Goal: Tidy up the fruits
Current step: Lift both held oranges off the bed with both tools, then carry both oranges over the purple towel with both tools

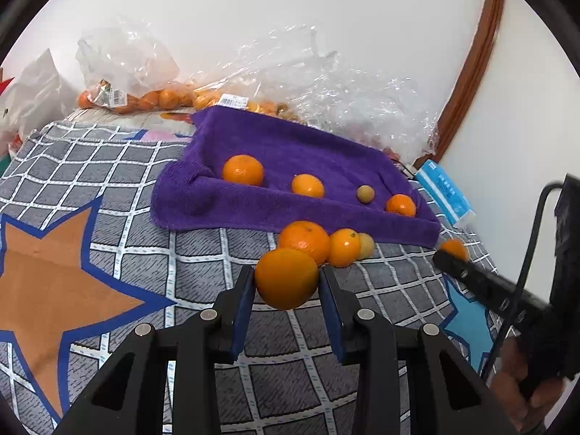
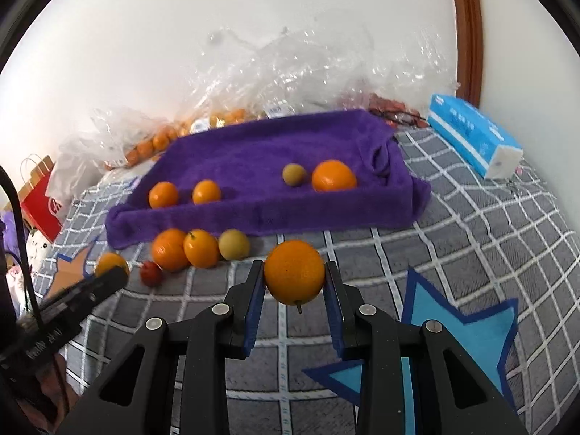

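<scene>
Two oranges in the air at once. Left hand-held gripper clamped on a big orange, blue pads pressing both sides, lifted clear of the checked bedspread. Just past its tips, a tight bunch on the bedspread: an orange fruit, a smaller orange one touching it, and a pale yellowish fruit tucked behind. Beyond those, the purple towel with four fruits in a row: three orange and one small brownish one.

Right hand-held gripper also clamped on an orange, stem poking down, held above the bedspread. Ahead and left of its tips, the same bunch from the other side, plus a small red fruit lying near it. Further left, the other gripper's black finger with its orange peeking out. Towel straight ahead. Off to the far right, a blue tissue pack. Behind the towel, clear plastic bags against the wall, some with more oranges inside. Red paper bag at the far left edge.
</scene>
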Tool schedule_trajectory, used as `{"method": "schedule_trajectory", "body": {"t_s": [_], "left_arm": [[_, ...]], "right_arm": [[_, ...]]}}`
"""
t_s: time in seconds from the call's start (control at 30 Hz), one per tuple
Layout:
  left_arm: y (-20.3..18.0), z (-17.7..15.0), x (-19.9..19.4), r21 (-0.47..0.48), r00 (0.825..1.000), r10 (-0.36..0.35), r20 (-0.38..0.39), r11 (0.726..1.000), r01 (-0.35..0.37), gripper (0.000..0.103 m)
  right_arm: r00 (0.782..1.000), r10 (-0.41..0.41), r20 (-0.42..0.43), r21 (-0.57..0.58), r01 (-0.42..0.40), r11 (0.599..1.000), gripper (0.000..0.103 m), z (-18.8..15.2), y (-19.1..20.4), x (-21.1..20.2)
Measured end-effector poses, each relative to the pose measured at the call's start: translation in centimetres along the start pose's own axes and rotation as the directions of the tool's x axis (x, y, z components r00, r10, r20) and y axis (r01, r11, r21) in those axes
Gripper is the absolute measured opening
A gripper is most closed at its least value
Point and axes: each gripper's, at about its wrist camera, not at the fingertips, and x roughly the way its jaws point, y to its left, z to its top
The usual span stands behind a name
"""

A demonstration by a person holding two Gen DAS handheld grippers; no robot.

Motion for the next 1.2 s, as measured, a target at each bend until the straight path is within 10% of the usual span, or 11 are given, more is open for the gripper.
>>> {"method": "schedule_trajectory", "body": {"t_s": [0.73, 1.2], "left_arm": [[0.0, 12.0, -2.1, -0.050, 0.990, 0.017, 0.143, 0.999, -0.010, 0.034], [1.9, 11.1, 4.3, -0.070, 0.985, 0.102, 0.142, 0.993, -0.093, 0.034]], "right_arm": [[0.987, 0.046, 0.154, -0.091, -0.032, 0.995, 0.032, 9.8, 2.3, 0.2], [0.992, 0.011, 0.122, -0.053, -0.005, 0.999, 0.032, 10.2, 1.1, 6.7]]}}
